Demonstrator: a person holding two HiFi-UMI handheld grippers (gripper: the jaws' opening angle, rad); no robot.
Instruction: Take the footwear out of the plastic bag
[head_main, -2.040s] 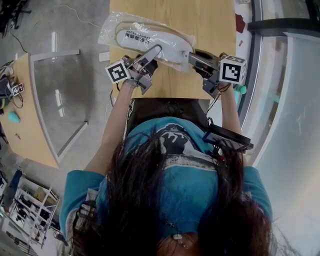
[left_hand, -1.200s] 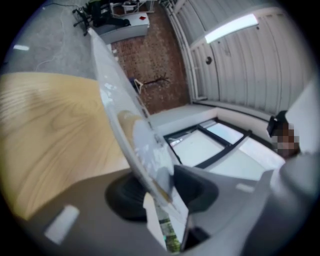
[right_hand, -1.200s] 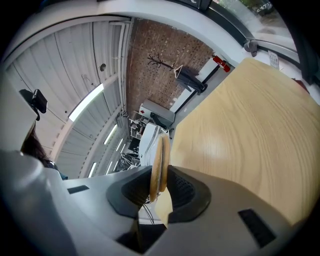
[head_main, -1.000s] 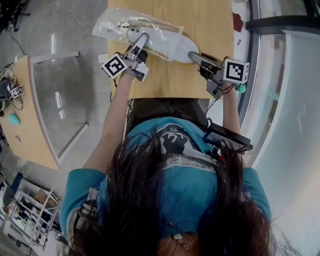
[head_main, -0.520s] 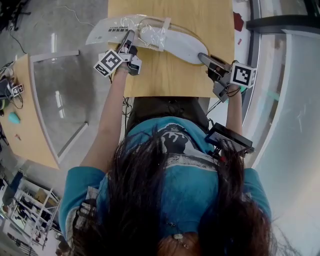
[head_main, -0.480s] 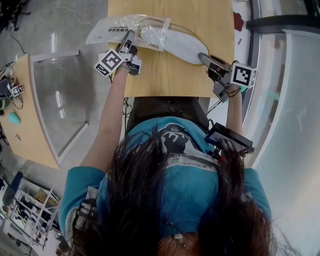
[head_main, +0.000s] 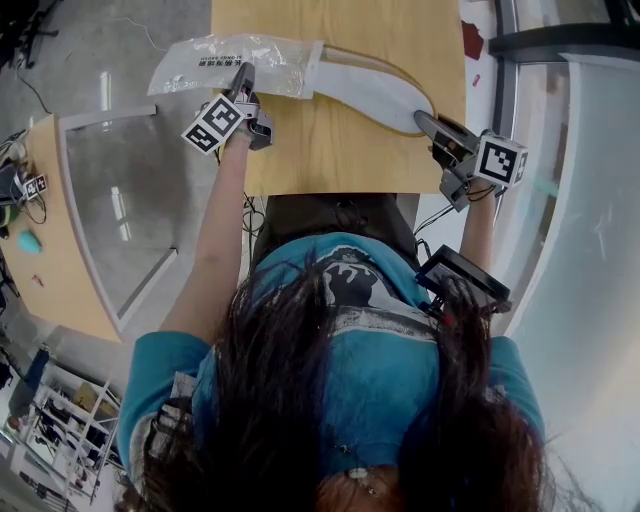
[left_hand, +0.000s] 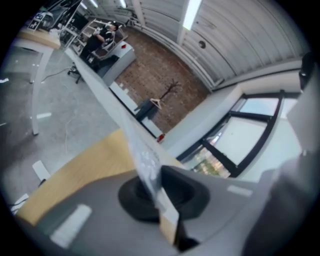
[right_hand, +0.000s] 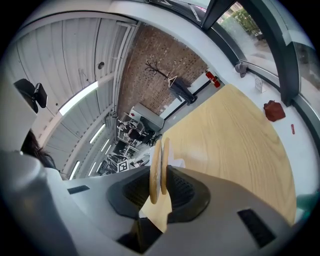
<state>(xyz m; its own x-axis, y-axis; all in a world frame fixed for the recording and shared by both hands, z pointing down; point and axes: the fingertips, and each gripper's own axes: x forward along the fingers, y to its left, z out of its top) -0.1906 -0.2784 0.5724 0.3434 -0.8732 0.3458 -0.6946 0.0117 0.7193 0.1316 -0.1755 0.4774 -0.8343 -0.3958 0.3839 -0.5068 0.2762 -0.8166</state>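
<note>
A clear plastic bag (head_main: 225, 62) with black print lies at the table's far left. My left gripper (head_main: 243, 74) is shut on its near edge; in the left gripper view the thin film (left_hand: 144, 159) runs between the pads. A pair of flat white slippers (head_main: 368, 88) with tan edges stretches to the right of the bag, its toe end at the bag's mouth. My right gripper (head_main: 428, 122) is shut on the heel end. In the right gripper view, two thin tan soles (right_hand: 159, 167) stand edge-on between the jaws.
The wooden table (head_main: 340, 160) ends just in front of the person. A small red object (head_main: 472, 40) lies on the ledge at the far right, also in the right gripper view as the red object (right_hand: 274, 111). A glass-topped table (head_main: 120, 200) stands to the left.
The left gripper has shut on the bag and drawn it left. The right gripper has pulled the slippers right, so most of their length now lies outside the bag.
</note>
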